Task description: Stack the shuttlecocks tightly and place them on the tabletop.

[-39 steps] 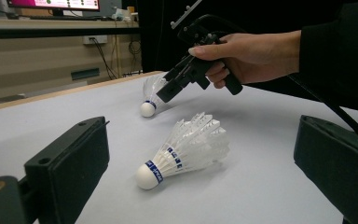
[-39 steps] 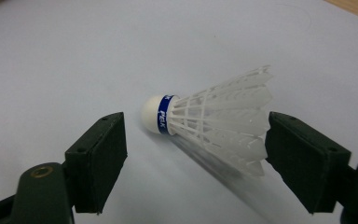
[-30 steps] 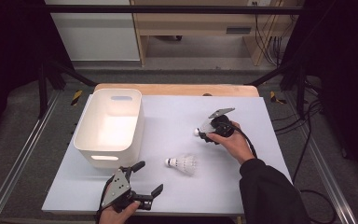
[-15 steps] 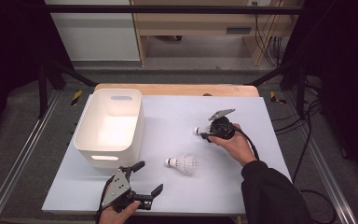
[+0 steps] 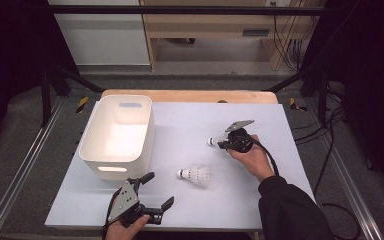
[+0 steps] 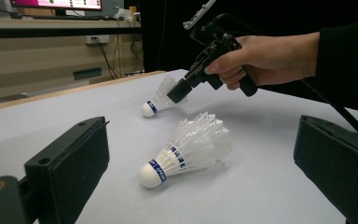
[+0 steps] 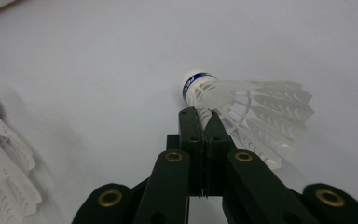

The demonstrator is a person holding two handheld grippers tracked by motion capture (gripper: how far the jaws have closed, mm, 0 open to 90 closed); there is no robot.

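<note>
Here is the right gripper out past the middle of the table, its jaws having just been closing, and now they are pinched together on the skirt of the far shuttlecock. In the right gripper view the two black jaws meet tight, with a thin edge of white plastic feathers caught between their tips, just behind the blue-banded cork. The rest of the skirt fans out to the right of the jaws in that view, and the shuttlecock lies on its side on the pale table top. From the left gripper view you can see the person's right hand wrapped around the handle, the gripper slanting down onto that shuttlecock.

The second shuttlecock lies nearer the person, about the middle of the table, also on its side with its cork pointing left, well clear of both grippers. In the left gripper view it sits between the two wide-set jaws but farther off, touched by neither.

The left gripper rests at the near edge of the table, held in the left hand, jaws spread wide with nothing between the pads.

The white bin stands on the left side of the table, just beyond the left gripper, apart from both shuttlecocks.
</note>
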